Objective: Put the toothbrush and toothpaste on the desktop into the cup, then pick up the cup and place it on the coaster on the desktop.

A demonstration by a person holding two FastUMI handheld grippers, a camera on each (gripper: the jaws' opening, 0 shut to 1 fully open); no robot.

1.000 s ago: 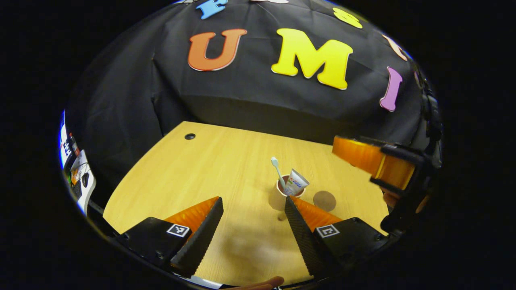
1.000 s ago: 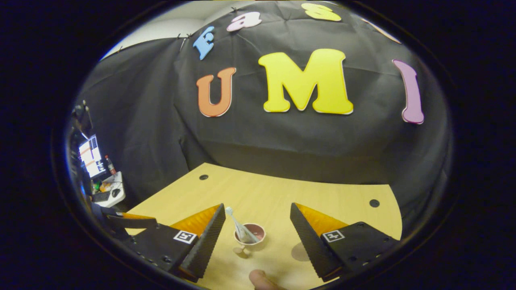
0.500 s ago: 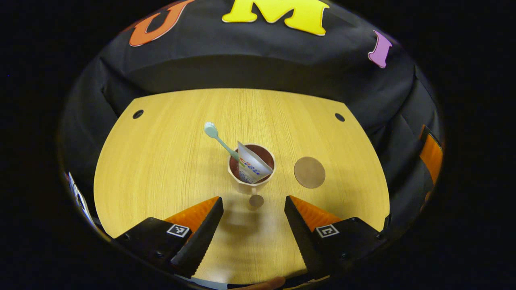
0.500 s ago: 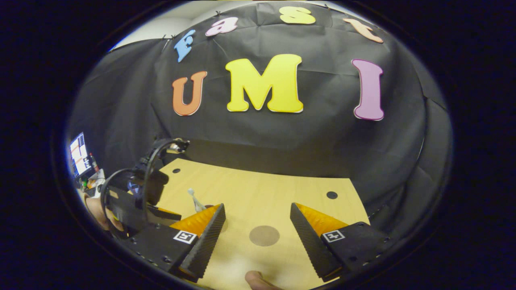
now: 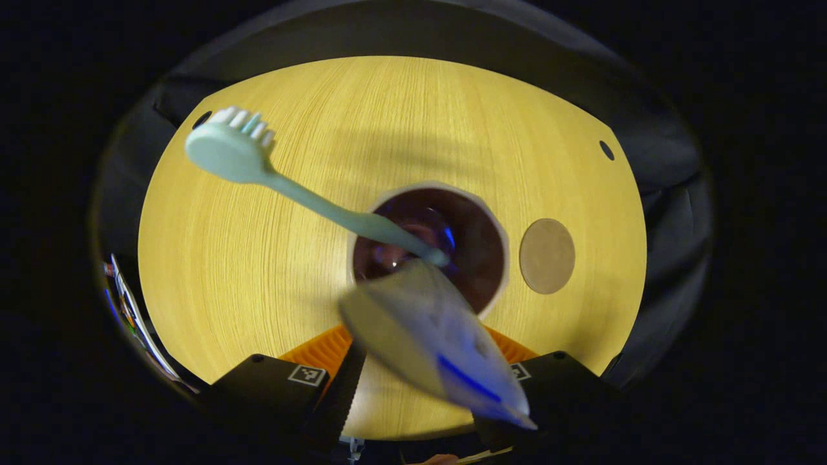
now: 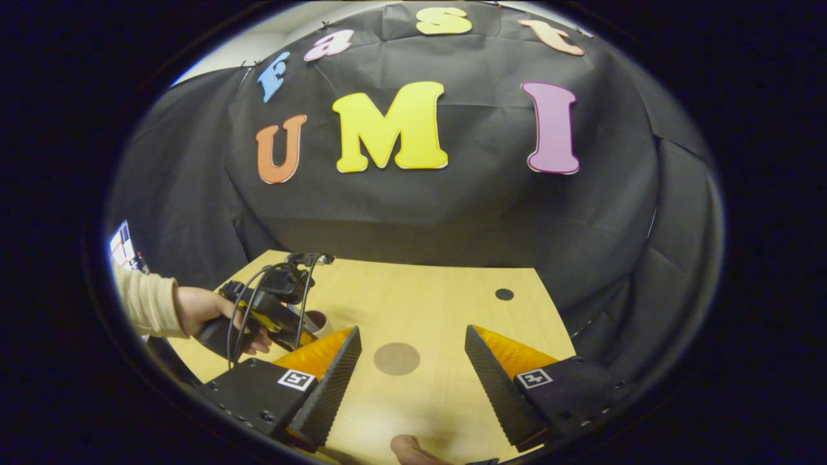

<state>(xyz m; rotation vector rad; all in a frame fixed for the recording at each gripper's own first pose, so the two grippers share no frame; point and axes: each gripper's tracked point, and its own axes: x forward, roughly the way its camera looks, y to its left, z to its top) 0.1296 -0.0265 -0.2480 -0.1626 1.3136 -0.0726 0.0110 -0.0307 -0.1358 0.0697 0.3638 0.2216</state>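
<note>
In the left gripper view I look straight down into the brown cup (image 5: 494,223) from close above. The pale green toothbrush (image 5: 226,150) leans out of it to the upper left, and the toothpaste tube (image 5: 433,342) rises blurred in front. My left gripper (image 5: 420,337) is open, its fingertips at the cup's near rim; the tube hides much of the right finger. The round brown coaster (image 5: 546,256) lies on the desktop just right of the cup. My right gripper (image 6: 410,336) is open and holds nothing, with the coaster (image 6: 397,358) ahead between its fingers. A hand holds the left gripper (image 6: 265,310) over the cup (image 6: 320,320).
The wooden desktop (image 5: 258,290) has small cable holes (image 5: 606,150) near its far corners, and black cloth walls close it in. A cream sleeve (image 6: 145,303) reaches in from the left. A thumb (image 6: 404,445) shows at the bottom edge.
My left gripper has dropped close over the cup, so cup, brush and tube loom large. My right gripper has swung away to the right and now faces the coaster.
</note>
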